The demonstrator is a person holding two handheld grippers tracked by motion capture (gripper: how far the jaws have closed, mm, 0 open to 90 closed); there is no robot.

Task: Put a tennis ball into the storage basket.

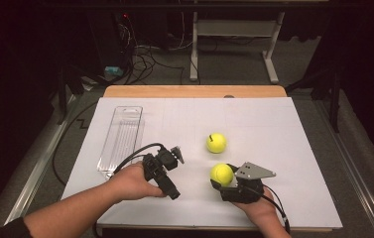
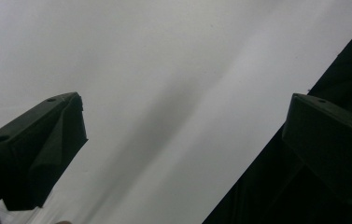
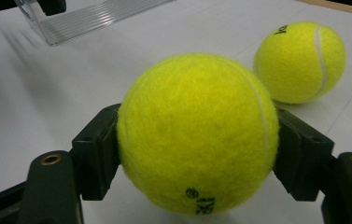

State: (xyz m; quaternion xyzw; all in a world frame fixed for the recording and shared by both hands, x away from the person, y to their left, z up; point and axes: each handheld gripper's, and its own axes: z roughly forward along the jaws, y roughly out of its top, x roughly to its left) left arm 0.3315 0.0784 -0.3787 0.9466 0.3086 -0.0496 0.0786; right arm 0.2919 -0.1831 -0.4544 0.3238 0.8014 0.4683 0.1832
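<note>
Tennis ball (image 3: 197,133) is pinched between the two black jaws of the right hand-held gripper (image 3: 197,144), low over the white sheet (image 1: 274,129) covering the desk (image 1: 194,91), near the person's edge. A second tennis ball (image 1: 216,143) is seen lying just beyond it, apart from the gripped one. The left hand-held gripper (image 1: 164,171) is held over the sheet to the left, its jaws spread wide with nothing between them, as shown in the left gripper view.

Risk is judged to lie in the grip itself: the jaws are seated on the ball's sides at about its middle, but felt is fuzzy and the ball is round, so a squeeze that is eased or a quick swing could let it be squirted out and rolled off across the sheet. A careless lift could also see the second ball knocked, since it is parked near.

A clear plastic tray (image 1: 121,139) is laid lengthwise at the left of the sheet, well apart from both balls; nothing is seen inside it. If it is meant as the destination, its narrow ribbed channel could let a dropped ball bounce back out.
</note>
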